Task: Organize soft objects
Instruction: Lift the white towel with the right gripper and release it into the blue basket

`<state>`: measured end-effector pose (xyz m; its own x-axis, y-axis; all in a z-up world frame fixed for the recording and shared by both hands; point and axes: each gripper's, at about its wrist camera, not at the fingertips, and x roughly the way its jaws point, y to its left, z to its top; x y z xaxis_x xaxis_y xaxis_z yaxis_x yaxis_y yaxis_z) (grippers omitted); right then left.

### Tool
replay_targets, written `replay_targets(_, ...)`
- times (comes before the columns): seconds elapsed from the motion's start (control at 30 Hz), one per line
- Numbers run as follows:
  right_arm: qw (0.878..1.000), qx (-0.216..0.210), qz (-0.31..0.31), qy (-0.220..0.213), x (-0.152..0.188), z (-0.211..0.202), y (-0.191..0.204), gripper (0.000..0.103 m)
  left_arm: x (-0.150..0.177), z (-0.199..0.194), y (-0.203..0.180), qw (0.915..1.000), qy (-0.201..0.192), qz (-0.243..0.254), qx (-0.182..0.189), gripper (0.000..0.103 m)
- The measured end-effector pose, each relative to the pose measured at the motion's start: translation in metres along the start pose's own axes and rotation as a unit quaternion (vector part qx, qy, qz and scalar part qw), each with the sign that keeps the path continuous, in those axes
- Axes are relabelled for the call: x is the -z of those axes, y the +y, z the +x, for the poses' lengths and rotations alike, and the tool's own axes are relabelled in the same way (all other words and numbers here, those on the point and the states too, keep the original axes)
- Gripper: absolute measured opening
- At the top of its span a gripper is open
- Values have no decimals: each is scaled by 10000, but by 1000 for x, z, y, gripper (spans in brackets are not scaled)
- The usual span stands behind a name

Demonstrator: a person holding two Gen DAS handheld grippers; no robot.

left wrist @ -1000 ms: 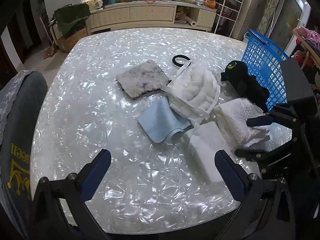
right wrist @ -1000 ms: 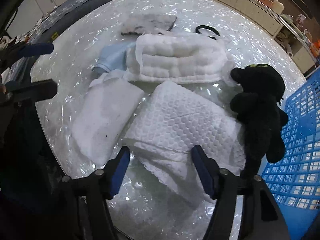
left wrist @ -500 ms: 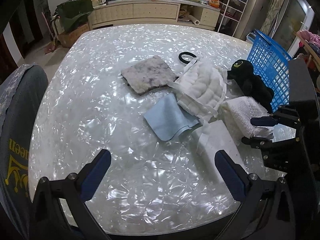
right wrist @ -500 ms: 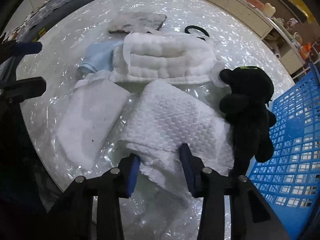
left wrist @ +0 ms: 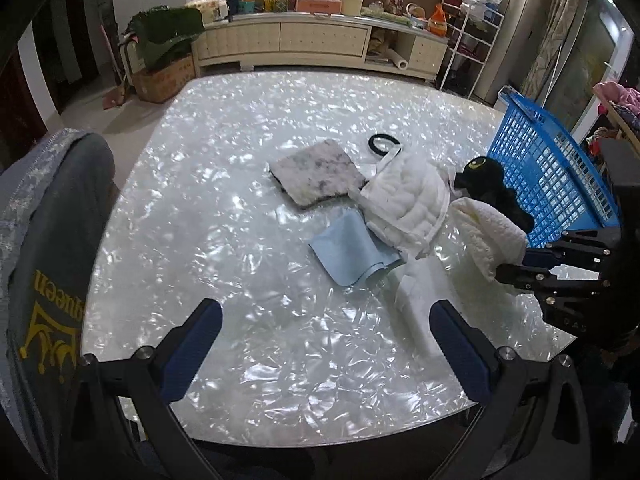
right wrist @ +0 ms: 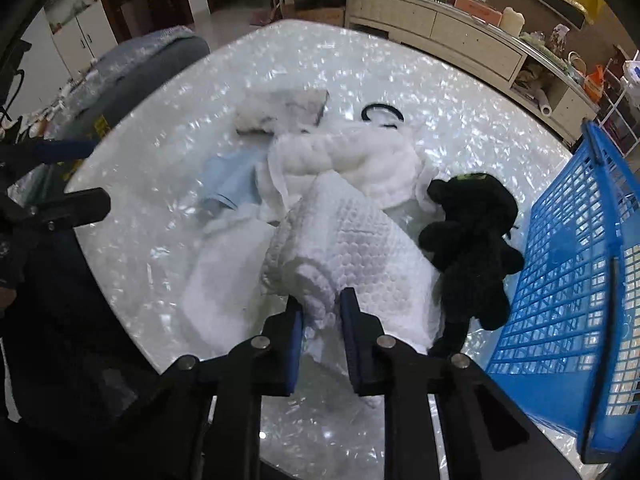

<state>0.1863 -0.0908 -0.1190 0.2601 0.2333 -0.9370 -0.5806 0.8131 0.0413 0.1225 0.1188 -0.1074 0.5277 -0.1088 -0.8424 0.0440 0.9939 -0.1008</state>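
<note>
My right gripper (right wrist: 322, 312) is shut on the near edge of a white waffle towel (right wrist: 352, 248) and lifts it off the table; the towel also shows in the left wrist view (left wrist: 488, 232). A black plush toy (right wrist: 468, 240) lies right of the towel, against the blue basket (right wrist: 568, 280). A white quilted cloth (left wrist: 408, 204), a light blue cloth (left wrist: 348, 248), a grey fuzzy cloth (left wrist: 316, 176) and a flat white cloth (left wrist: 420, 300) lie on the pearly table (left wrist: 240, 240). My left gripper (left wrist: 320, 344) is open and empty above the table's near edge.
A black hair band (left wrist: 382, 142) lies behind the quilted cloth. A grey chair back (left wrist: 44, 240) stands at the table's left. A long sideboard (left wrist: 320, 40) with clutter lines the far wall.
My right gripper closed on the waffle towel's edge and raised it, bunching it up. Both cameras pulled back and upward a little.
</note>
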Motion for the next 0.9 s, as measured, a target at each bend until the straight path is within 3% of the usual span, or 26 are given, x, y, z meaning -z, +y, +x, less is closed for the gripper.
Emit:
replay_targets(0.2, 9986, -363, 228, -323, -3, -27, -4, 17, -6, -17, -5, 9999, -123, 25, -25, 103)
replay_targets(0.43, 9969, -370, 342, -605, 0, -58, -16, 17, -16, -25, -24, 9995, -165, 265, 62, 103)
replay_targets(0.77, 9913, -374, 751, -1015, -3, -95, -54, 15, -44, -4, -41, 9975, 138, 674, 190, 103)
replay_targets(0.9, 9845, -575, 1083, -1251, -5, -116, -80, 15, -56, 7, -52, 9962, 195, 822, 200, 103)
